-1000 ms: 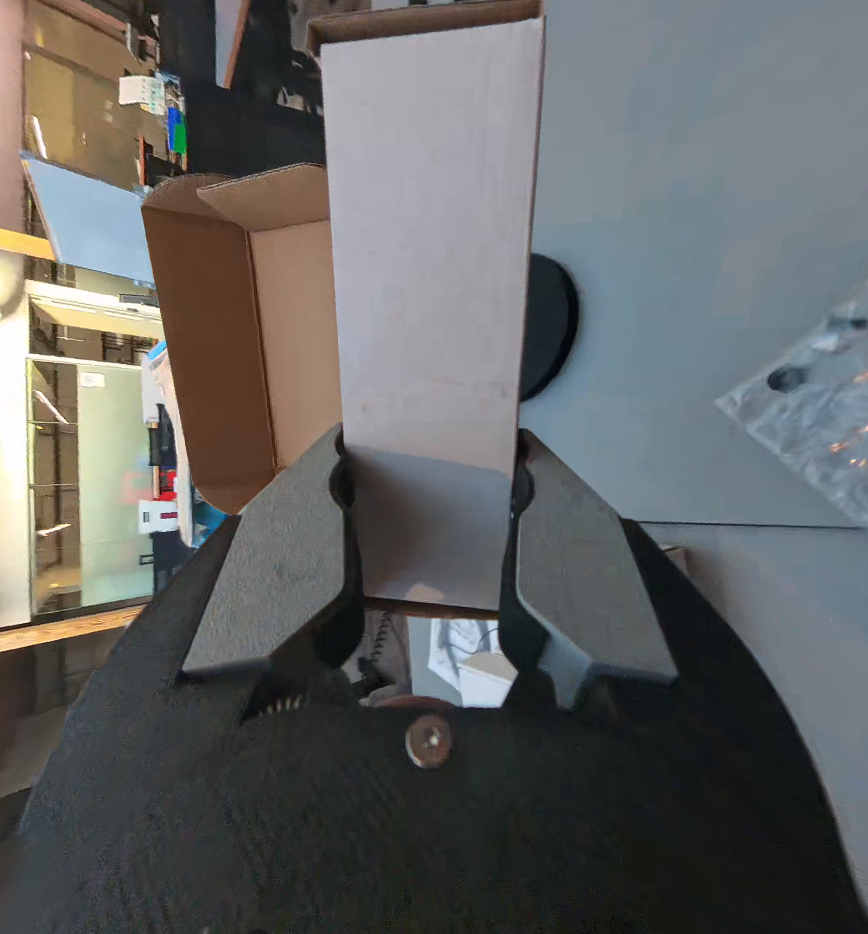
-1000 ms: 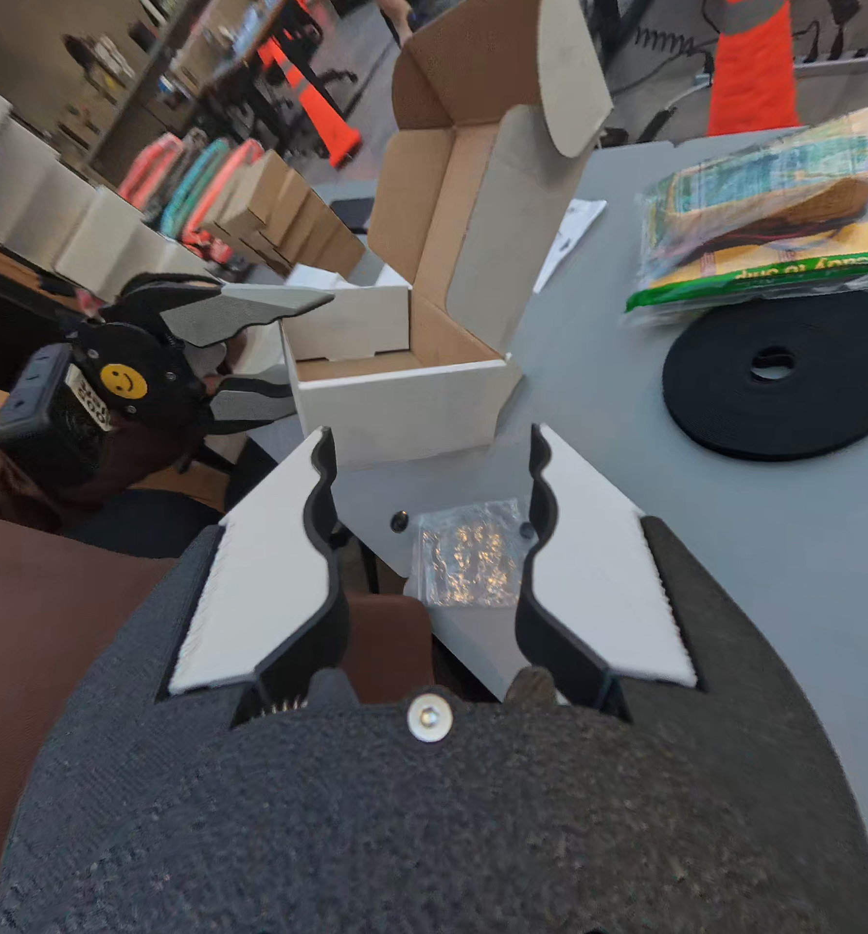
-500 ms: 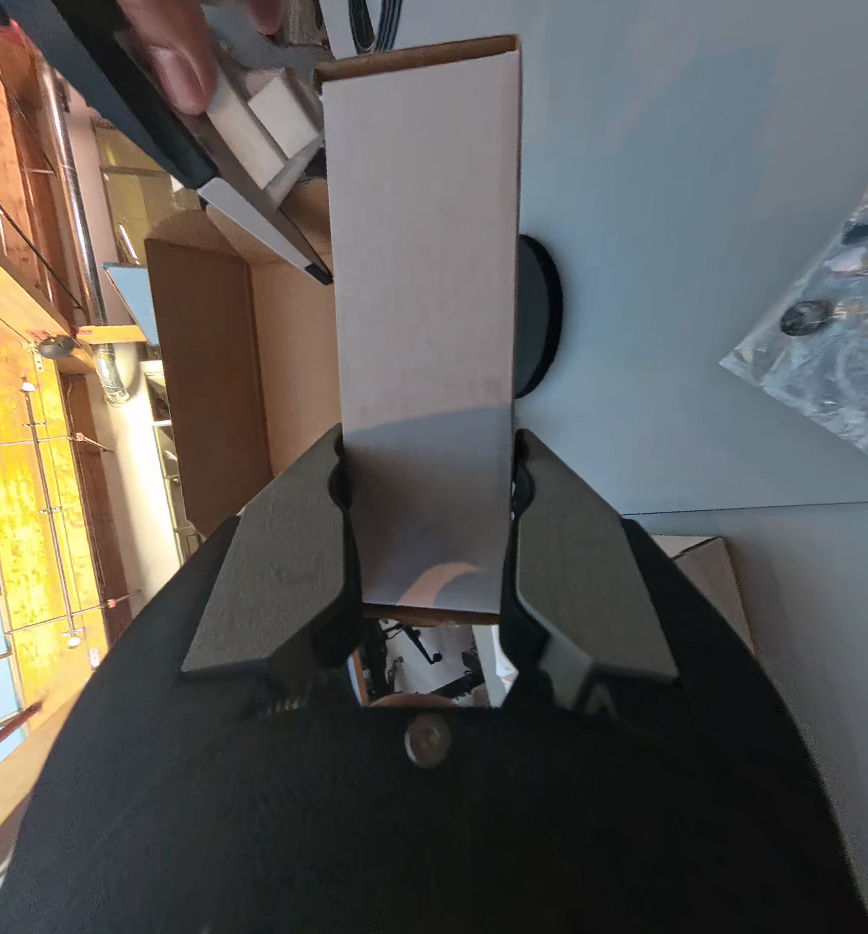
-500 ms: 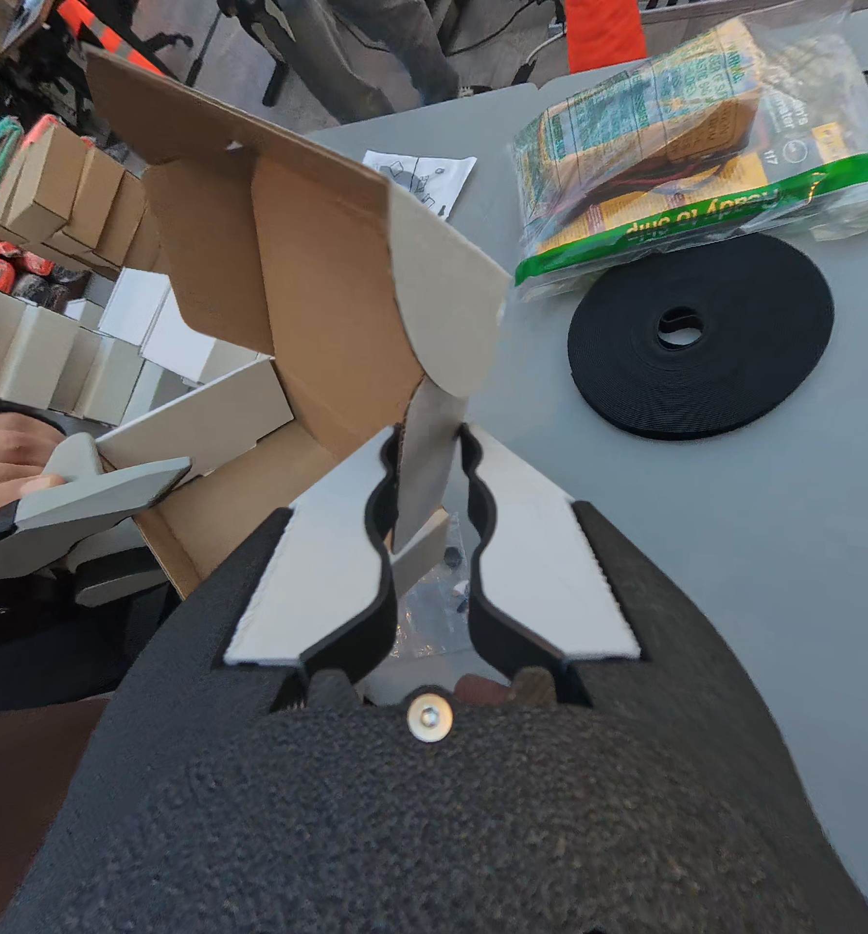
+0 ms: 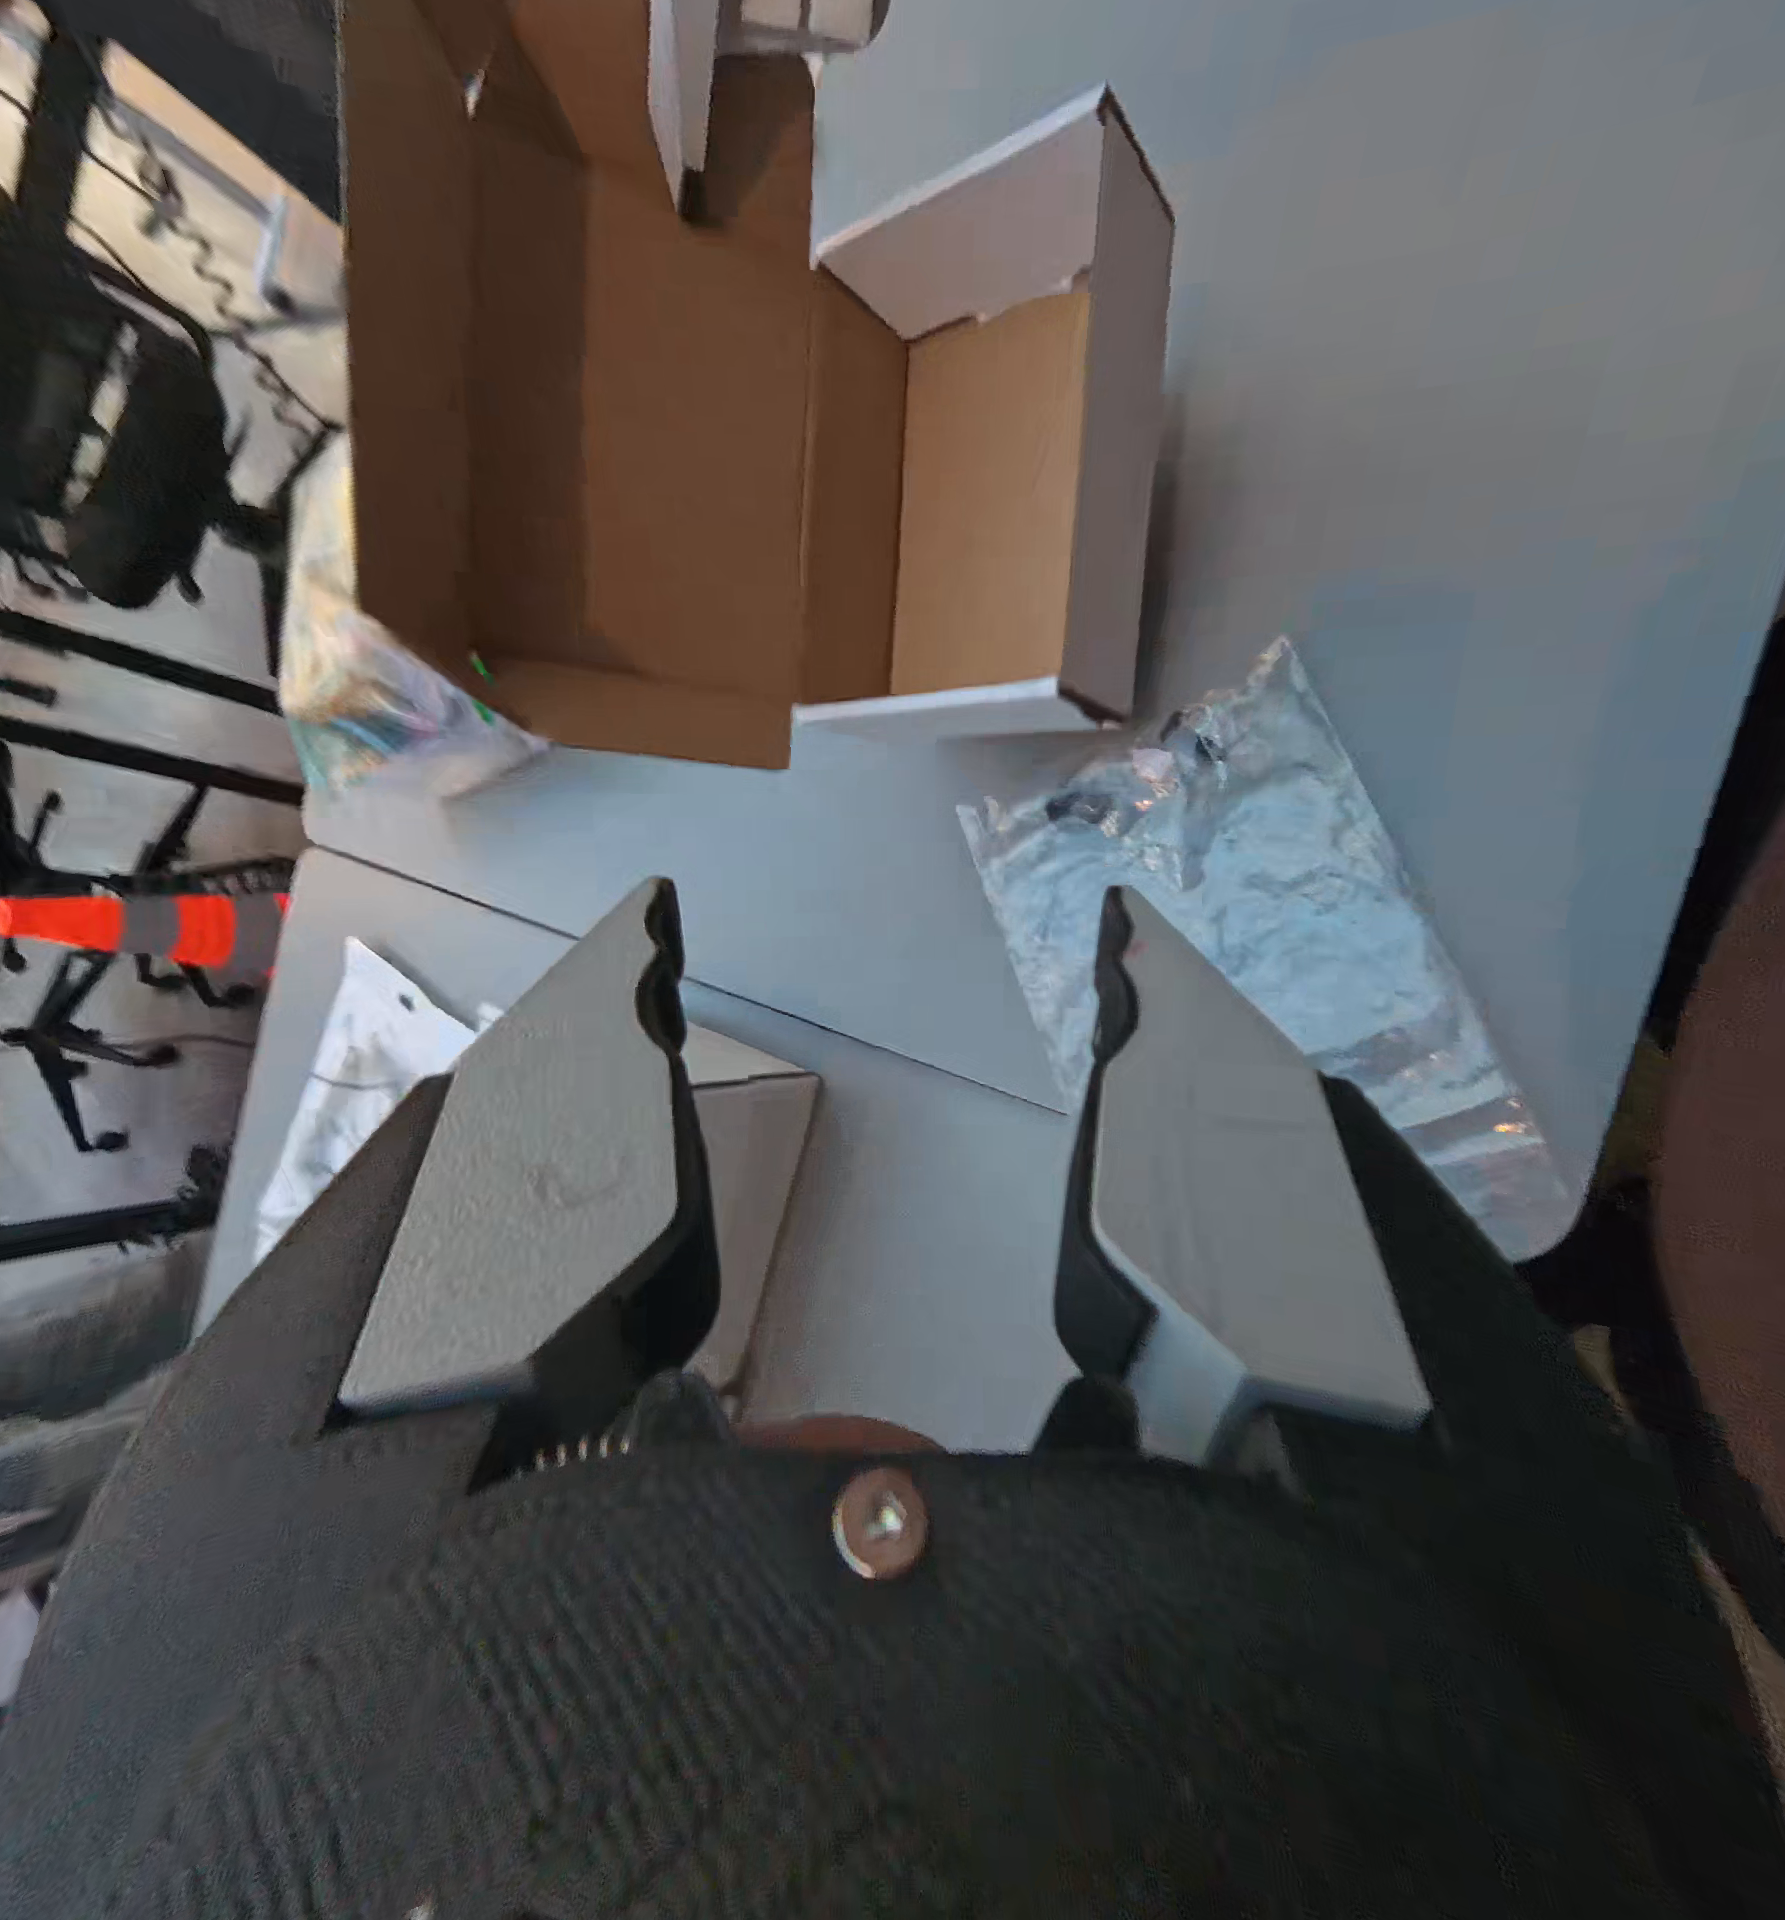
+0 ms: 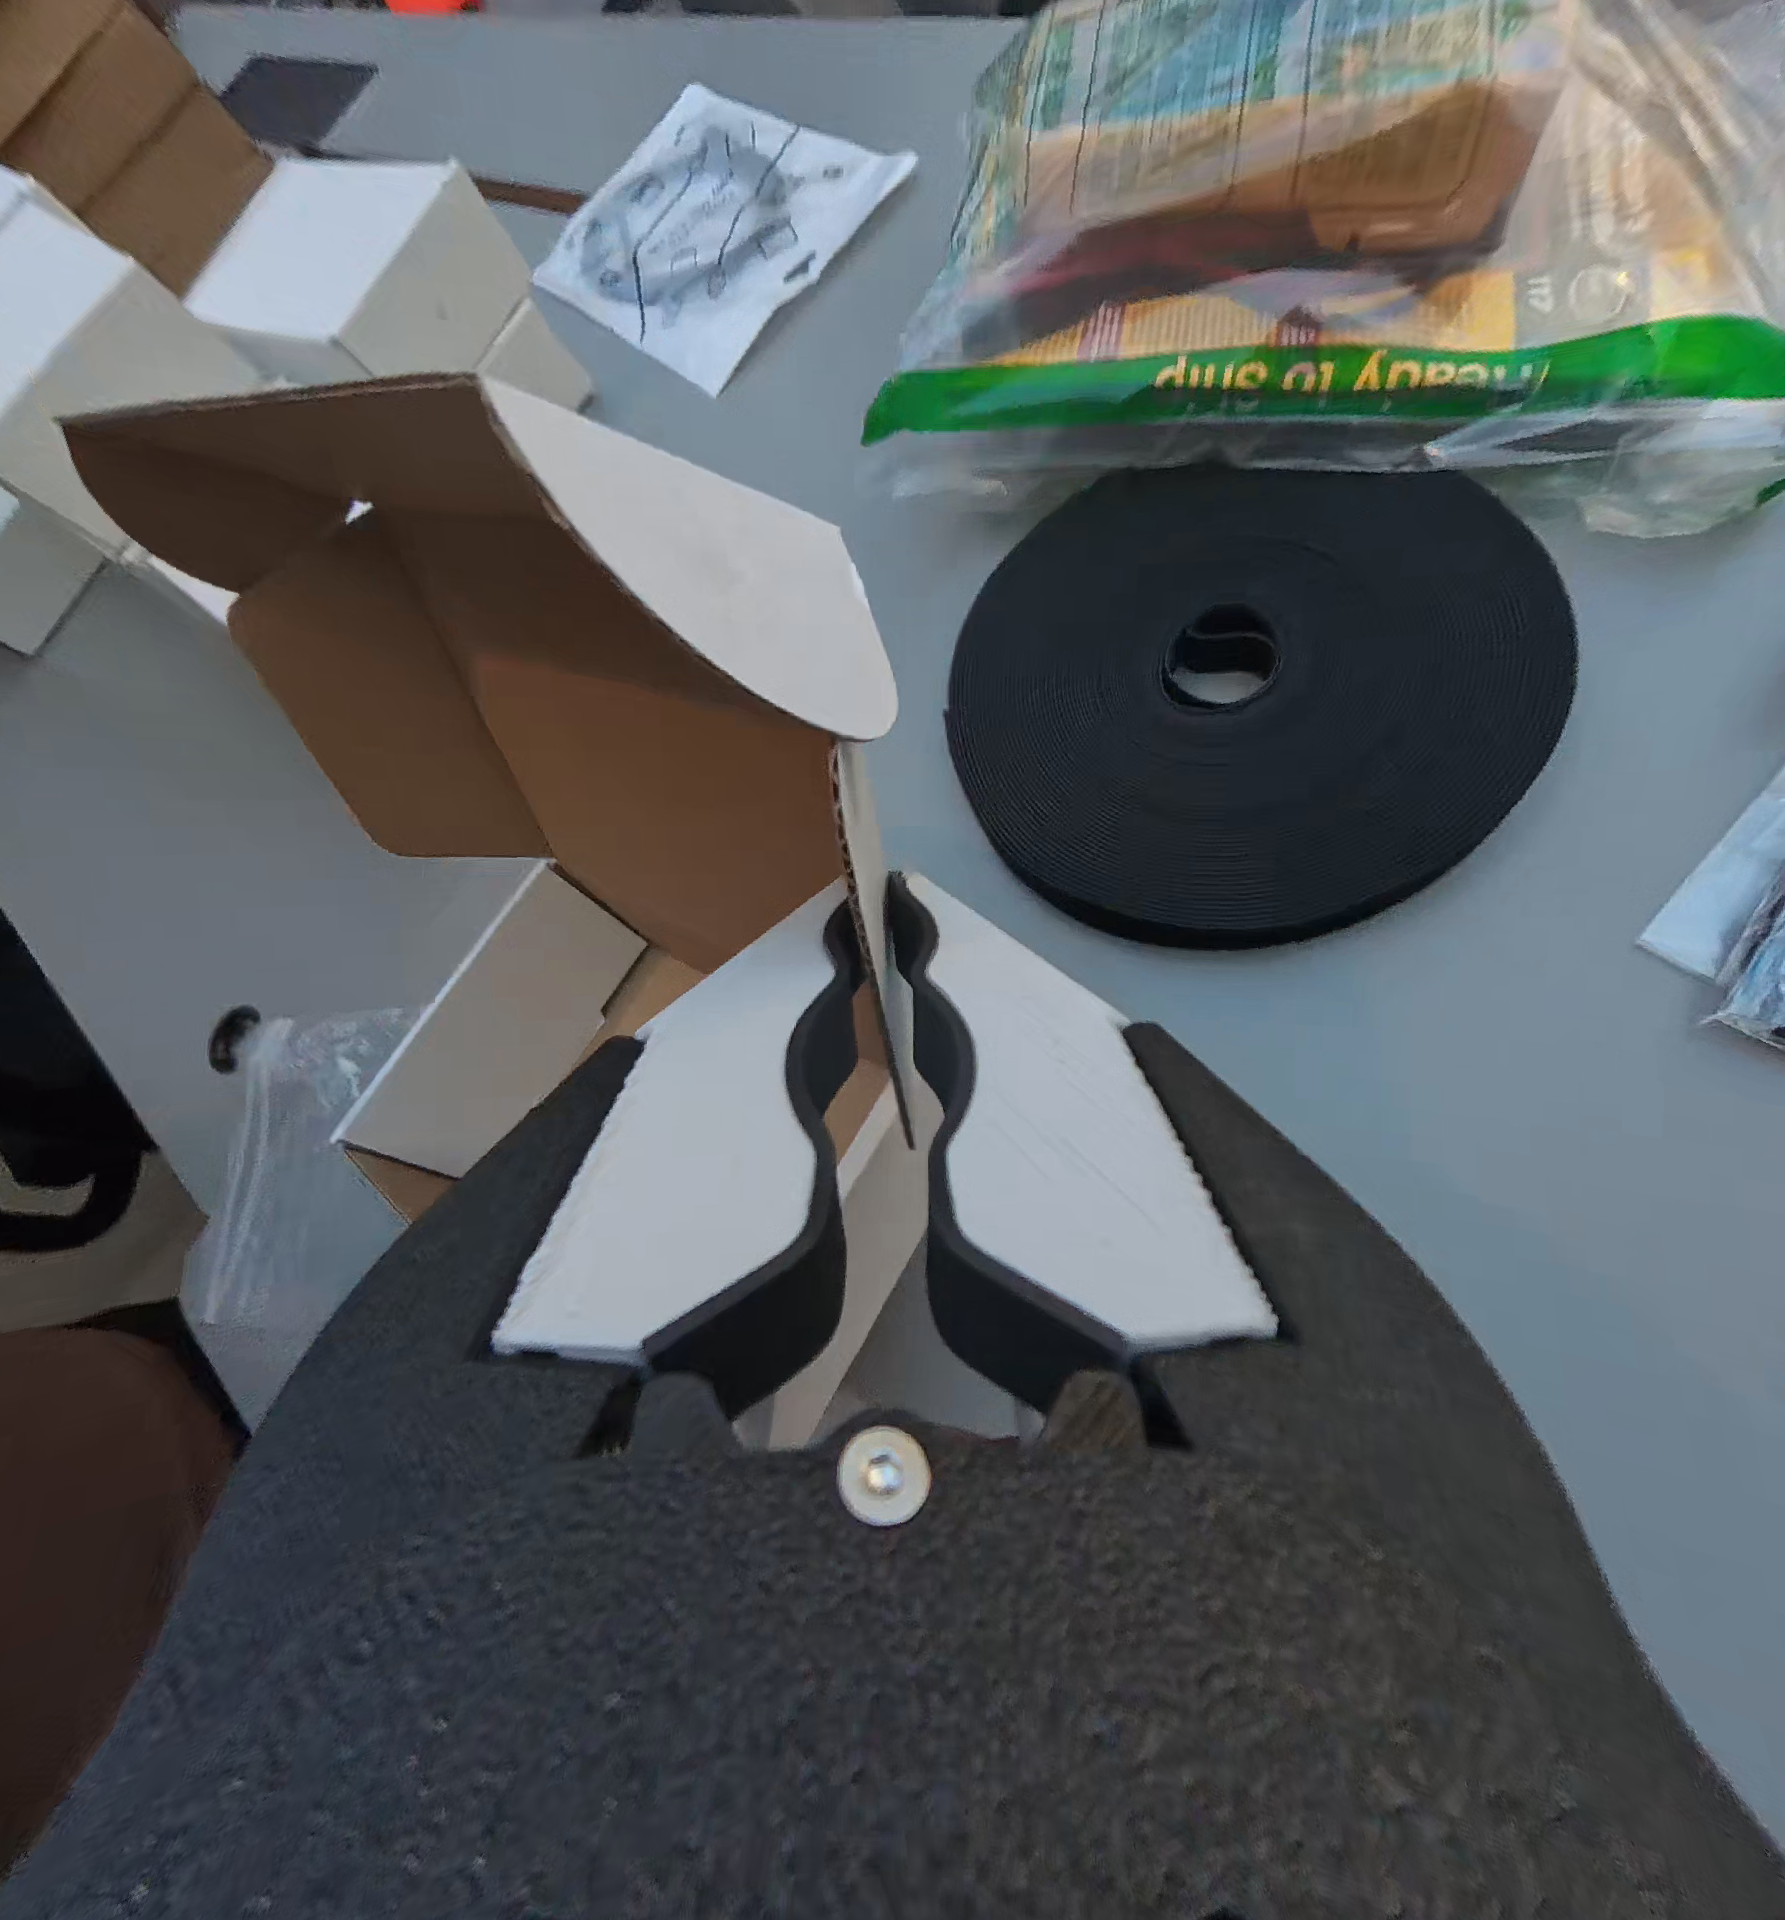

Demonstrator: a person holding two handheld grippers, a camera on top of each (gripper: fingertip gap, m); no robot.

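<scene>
An open cardboard box [image 5: 680, 468], white outside and brown inside, lies on the grey table [image 5: 1439, 364]. My left gripper [image 5: 888, 935] is open and empty, drawn back from the box and hovering above the table. A clear plastic bag of small parts [image 5: 1272, 935] lies just beyond its right finger. My right gripper [image 6: 883, 914] is shut on the thin side wall of the box [image 6: 659, 748], gripping the cardboard edge [image 6: 862, 842] between its fingertips. The lid flap [image 6: 680, 561] curls over above the box. The clear bag [image 6: 285, 1132] also shows in the right wrist view.
A black coil of strap [image 6: 1262, 707] lies right of the box. Behind it is a plastic bag with a green band [image 6: 1387, 260]. A printed sheet [image 6: 722, 229] and several small white boxes [image 6: 88, 312] sit at the back left. An orange cone [image 5: 129, 928] stands off the table. Tip to tip, the grippers are about 25 centimetres apart. From my right tips it is roughly 15 centimetres to the black coil of strap [image 6: 1262, 707]; from my left, 35 centimetres.
My left gripper let go of the box flap, opened and pulled back. My right gripper closed fully on the box's side wall and holds it.
</scene>
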